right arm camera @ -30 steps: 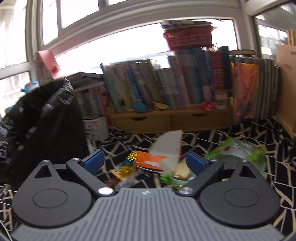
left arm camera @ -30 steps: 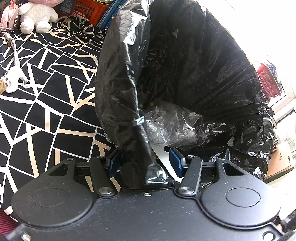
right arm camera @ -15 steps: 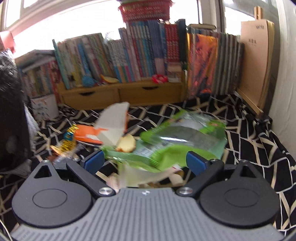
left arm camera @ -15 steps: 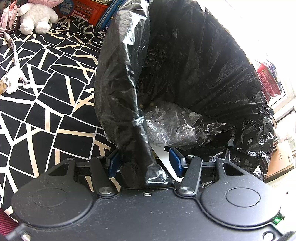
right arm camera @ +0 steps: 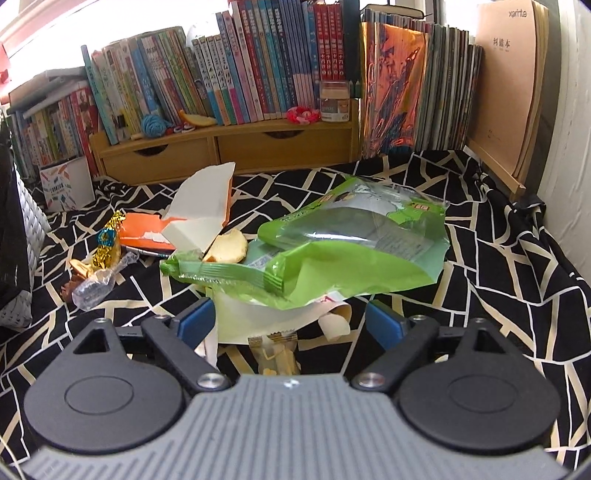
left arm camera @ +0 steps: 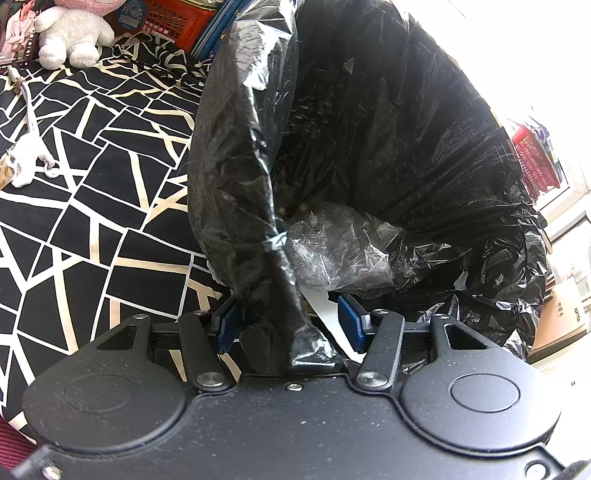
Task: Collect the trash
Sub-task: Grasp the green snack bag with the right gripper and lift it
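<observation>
A black trash bag [left arm camera: 406, 129] stands open on the black-and-white patterned cloth [left arm camera: 92, 203], with crumpled clear plastic [left arm camera: 343, 251] inside. My left gripper [left arm camera: 288, 326] is shut on a bunched strip of the bag's rim, which rises between the blue pads. In the right wrist view my right gripper [right arm camera: 290, 323] is open, low over a trash pile. A green snack bag [right arm camera: 354, 251] lies just ahead of its fingers. Behind it are a torn white-and-orange carton [right arm camera: 203, 210], a bread piece [right arm camera: 229, 249], a gold wrapper [right arm camera: 105, 247] and a clear wrapper [right arm camera: 94, 288]. A small yellow packet [right arm camera: 275, 354] lies between the fingers.
A wooden shelf with drawers [right arm camera: 229, 151] carries a row of books [right arm camera: 240, 85] at the back. A brown notebook [right arm camera: 509, 85] leans at the right wall, and a white basket [right arm camera: 22, 240] stands at the left. A white plush toy [left arm camera: 70, 33], red crate [left arm camera: 173, 18] and white cord [left arm camera: 29, 147] lie beyond the bag.
My right gripper has swung right and come down, so the green snack bag now sits close before its open fingers. The left gripper and the trash bag have hardly moved.
</observation>
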### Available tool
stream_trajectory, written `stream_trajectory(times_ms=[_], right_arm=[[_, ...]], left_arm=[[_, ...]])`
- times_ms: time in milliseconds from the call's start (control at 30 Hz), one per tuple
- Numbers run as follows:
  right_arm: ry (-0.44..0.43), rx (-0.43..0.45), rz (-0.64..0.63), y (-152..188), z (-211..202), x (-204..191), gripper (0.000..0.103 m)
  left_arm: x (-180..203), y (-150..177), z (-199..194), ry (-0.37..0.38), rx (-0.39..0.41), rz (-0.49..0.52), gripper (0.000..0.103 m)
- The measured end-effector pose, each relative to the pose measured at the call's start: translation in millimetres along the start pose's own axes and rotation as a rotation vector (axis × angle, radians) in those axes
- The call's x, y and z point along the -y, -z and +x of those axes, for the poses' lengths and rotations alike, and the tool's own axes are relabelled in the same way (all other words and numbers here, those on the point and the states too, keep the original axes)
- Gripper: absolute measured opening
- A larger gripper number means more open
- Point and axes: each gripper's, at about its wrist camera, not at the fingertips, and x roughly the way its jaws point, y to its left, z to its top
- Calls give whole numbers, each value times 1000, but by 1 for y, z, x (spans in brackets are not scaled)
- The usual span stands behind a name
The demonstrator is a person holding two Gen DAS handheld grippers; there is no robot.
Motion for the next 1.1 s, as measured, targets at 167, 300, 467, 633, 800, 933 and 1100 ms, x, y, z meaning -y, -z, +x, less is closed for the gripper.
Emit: stream_trajectory(times_ms=[167,300,467,633,800,933,1100], right_arm=[[16,8,-12,1,0,0,81],[29,11,6,0,-2,9,71],[47,0,17,3,-2,19,67],[3,47,48,5,-8,29,81],[-13,93,16,2,-11,23,96],[17,82,-3,-3,-2,12,103],[-24,23,141,-12,18,22,103]], left_arm=[[0,0,0,0,0,1,53],[0,0,-1,1,-1,3,53],[0,0,0,0,0,2,53],[0,0,0,1,1,2,53],[0,0,-1,1,2,2,53],[0,1,-1,2,2,2,53],[0,0,-1,0,0,1,53]])
